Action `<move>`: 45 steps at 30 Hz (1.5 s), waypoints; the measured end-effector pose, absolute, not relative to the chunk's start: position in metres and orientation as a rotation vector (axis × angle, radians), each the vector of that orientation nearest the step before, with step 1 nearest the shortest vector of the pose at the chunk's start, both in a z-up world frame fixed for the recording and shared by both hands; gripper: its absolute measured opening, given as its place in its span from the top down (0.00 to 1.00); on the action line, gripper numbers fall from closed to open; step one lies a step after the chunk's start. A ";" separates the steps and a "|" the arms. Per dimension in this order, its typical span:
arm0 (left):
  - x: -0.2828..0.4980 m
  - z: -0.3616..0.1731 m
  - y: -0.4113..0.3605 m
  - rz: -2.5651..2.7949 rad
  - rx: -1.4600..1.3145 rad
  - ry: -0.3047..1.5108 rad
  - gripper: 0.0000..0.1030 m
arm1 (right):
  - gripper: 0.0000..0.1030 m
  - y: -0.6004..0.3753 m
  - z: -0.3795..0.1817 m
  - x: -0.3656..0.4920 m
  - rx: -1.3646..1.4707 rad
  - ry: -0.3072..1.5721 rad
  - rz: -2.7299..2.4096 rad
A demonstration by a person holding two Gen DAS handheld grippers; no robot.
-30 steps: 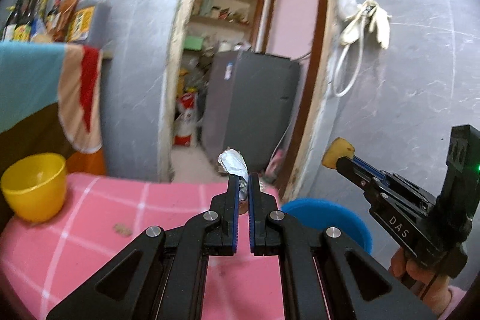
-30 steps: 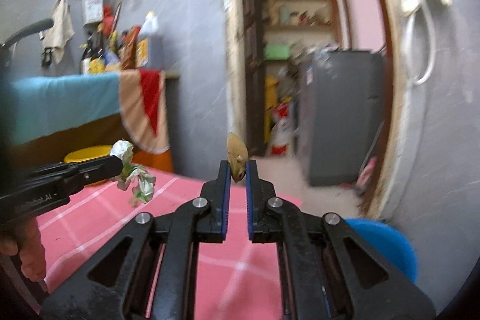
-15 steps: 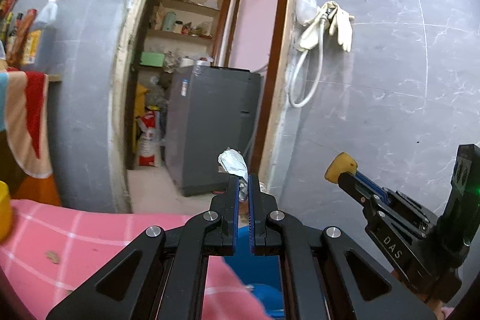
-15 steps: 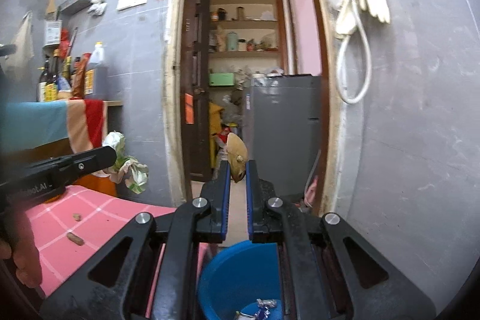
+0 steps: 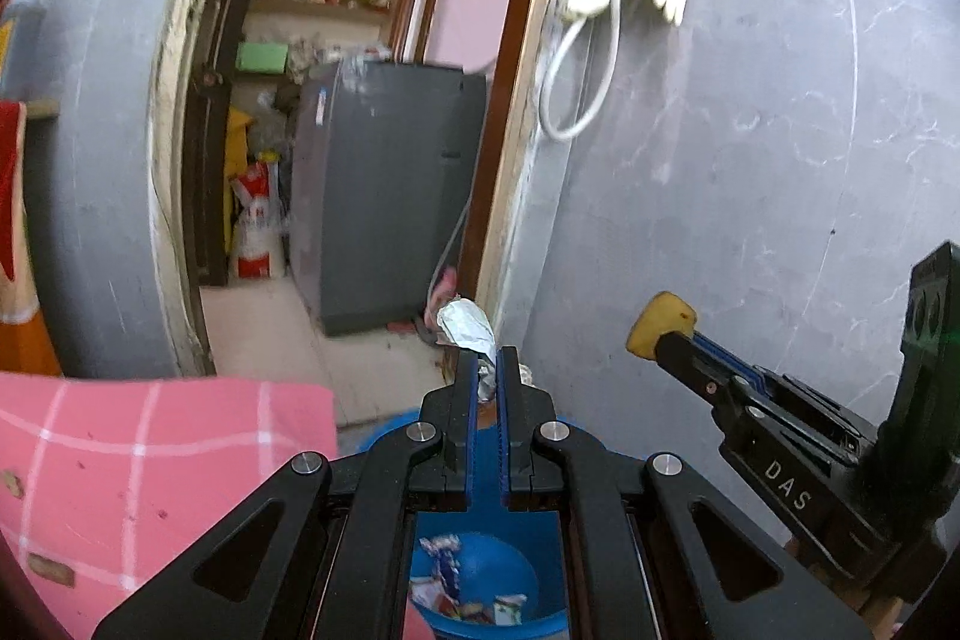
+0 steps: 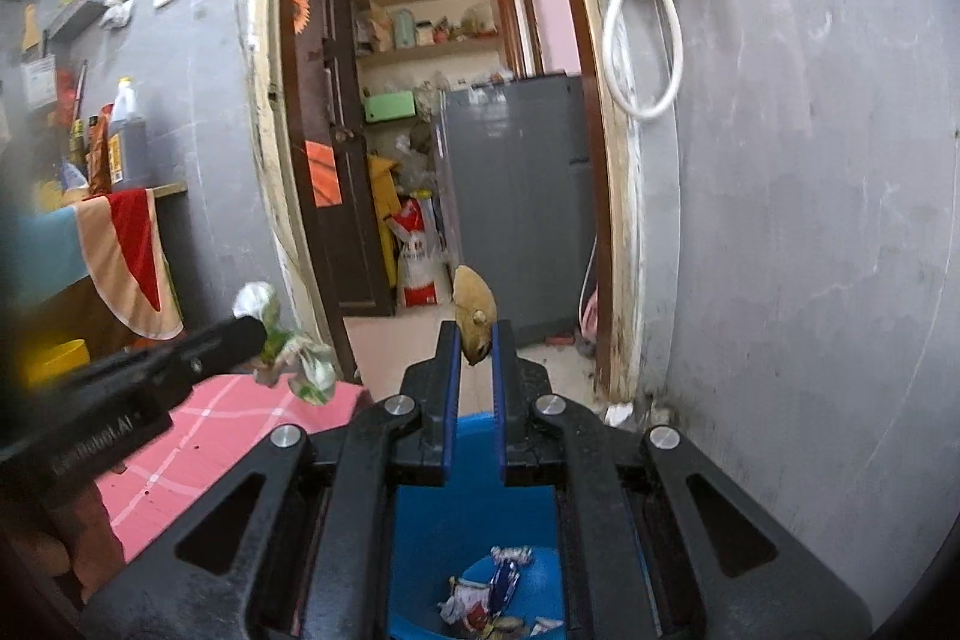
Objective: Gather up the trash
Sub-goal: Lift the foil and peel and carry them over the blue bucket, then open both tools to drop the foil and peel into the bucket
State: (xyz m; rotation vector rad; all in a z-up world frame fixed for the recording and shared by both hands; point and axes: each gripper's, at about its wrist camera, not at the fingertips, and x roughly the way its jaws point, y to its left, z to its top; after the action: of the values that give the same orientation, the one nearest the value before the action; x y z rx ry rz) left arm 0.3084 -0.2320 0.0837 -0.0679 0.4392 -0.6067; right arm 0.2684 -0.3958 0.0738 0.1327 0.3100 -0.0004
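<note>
Blue bin (image 5: 543,568); pink tablecloth (image 5: 150,460) with white checks; silvery wrapper (image 5: 465,328); yellow-brown scrap (image 6: 473,319); grey fridge (image 6: 516,196).

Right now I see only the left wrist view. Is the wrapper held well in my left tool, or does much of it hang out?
Observer: In the right wrist view most of the crumpled wrapper hangs free beyond the tip of the left tool; it shows green and white there.
Operator: And the right tool, how does it hold the yellow piece?
Observer: The right tool pinches the yellow piece by its lower half between both pads; the upper half sticks out.
Operator: What lies under it?
Observer: In that view, the open blue bin shows directly below the pads.
</note>
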 end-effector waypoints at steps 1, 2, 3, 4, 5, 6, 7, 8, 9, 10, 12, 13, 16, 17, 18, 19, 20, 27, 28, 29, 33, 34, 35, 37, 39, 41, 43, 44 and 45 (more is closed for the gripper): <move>0.311 0.081 -0.234 -0.604 -0.069 0.452 0.97 | 0.82 -0.399 0.072 0.272 0.143 0.334 0.008; 0.313 0.078 -0.236 -0.602 -0.070 0.465 0.97 | 0.82 -0.401 0.069 0.276 0.155 0.354 0.008; 0.317 0.075 -0.238 -0.601 -0.074 0.482 0.97 | 0.82 -0.402 0.067 0.278 0.162 0.364 0.007; 0.319 0.073 -0.239 -0.599 -0.077 0.492 0.97 | 0.82 -0.404 0.065 0.281 0.170 0.379 0.008; 0.322 0.071 -0.241 -0.598 -0.080 0.503 0.97 | 0.82 -0.406 0.063 0.283 0.176 0.392 0.007; 0.323 0.069 -0.241 -0.597 -0.082 0.511 0.97 | 0.82 -0.407 0.061 0.284 0.179 0.398 0.005; 0.325 0.068 -0.242 -0.596 -0.081 0.517 0.97 | 0.82 -0.407 0.059 0.285 0.180 0.404 0.003; 0.326 0.067 -0.242 -0.596 -0.080 0.521 0.97 | 0.82 -0.408 0.058 0.286 0.179 0.409 0.001; 0.327 0.066 -0.243 -0.596 -0.079 0.527 0.97 | 0.82 -0.408 0.057 0.287 0.178 0.415 -0.001; 0.328 0.065 -0.244 -0.596 -0.078 0.533 0.97 | 0.82 -0.407 0.057 0.288 0.179 0.419 0.000; 0.330 0.063 -0.245 -0.596 -0.073 0.546 0.96 | 0.82 -0.408 0.055 0.289 0.180 0.428 0.000; 0.331 0.062 -0.246 -0.595 -0.070 0.552 0.96 | 0.82 -0.408 0.054 0.289 0.179 0.432 -0.001; 0.333 0.059 -0.246 -0.590 -0.075 0.567 0.96 | 0.82 -0.409 0.053 0.291 0.179 0.443 0.000; 0.333 0.058 -0.246 -0.590 -0.077 0.574 0.96 | 0.82 -0.409 0.053 0.292 0.178 0.448 -0.001; 0.334 0.056 -0.245 -0.589 -0.079 0.579 0.95 | 0.81 -0.409 0.053 0.294 0.176 0.451 -0.002; 0.334 0.055 -0.244 -0.586 -0.078 0.582 0.94 | 0.81 -0.408 0.052 0.294 0.174 0.454 -0.005; 0.335 0.054 -0.243 -0.577 -0.074 0.588 0.93 | 0.81 -0.408 0.052 0.295 0.174 0.456 -0.007; 0.335 0.054 -0.231 -0.556 -0.100 0.588 0.76 | 0.65 -0.406 0.054 0.297 0.175 0.454 -0.017; 0.335 0.055 -0.227 -0.552 -0.104 0.584 0.75 | 0.64 -0.405 0.054 0.296 0.175 0.450 -0.017; 0.336 0.056 -0.226 -0.549 -0.106 0.583 0.73 | 0.63 -0.405 0.054 0.296 0.173 0.448 -0.018; 0.334 0.061 -0.216 -0.525 -0.114 0.566 0.61 | 0.53 -0.402 0.055 0.295 0.162 0.432 -0.025; 0.333 0.062 -0.212 -0.516 -0.118 0.559 0.59 | 0.52 -0.401 0.056 0.294 0.159 0.424 -0.027; 0.333 0.064 -0.208 -0.507 -0.121 0.554 0.55 | 0.48 -0.400 0.057 0.294 0.157 0.418 -0.028; 0.331 0.067 -0.199 -0.484 -0.124 0.543 0.48 | 0.41 -0.398 0.059 0.292 0.153 0.400 -0.031; 0.327 0.070 -0.191 -0.459 -0.126 0.529 0.37 | 0.31 -0.395 0.061 0.290 0.150 0.383 -0.033; 0.324 0.074 -0.180 -0.421 -0.133 0.506 0.22 | 0.24 -0.392 0.064 0.288 0.148 0.362 -0.031; 0.317 0.078 -0.164 -0.386 -0.161 0.464 0.12 | 0.15 -0.388 0.067 0.286 0.145 0.341 -0.028; 0.315 0.079 -0.157 -0.374 -0.173 0.449 0.07 | 0.08 -0.385 0.069 0.285 0.143 0.327 -0.027; 0.312 0.081 -0.150 -0.359 -0.186 0.434 0.04 | 0.02 -0.382 0.070 0.283 0.141 0.316 -0.027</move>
State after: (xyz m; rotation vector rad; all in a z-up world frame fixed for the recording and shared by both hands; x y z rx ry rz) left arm 0.3124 -0.1496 0.0815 -0.1858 0.4337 -0.3595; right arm 0.2833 -0.3821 0.0702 0.1410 0.3161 -0.0265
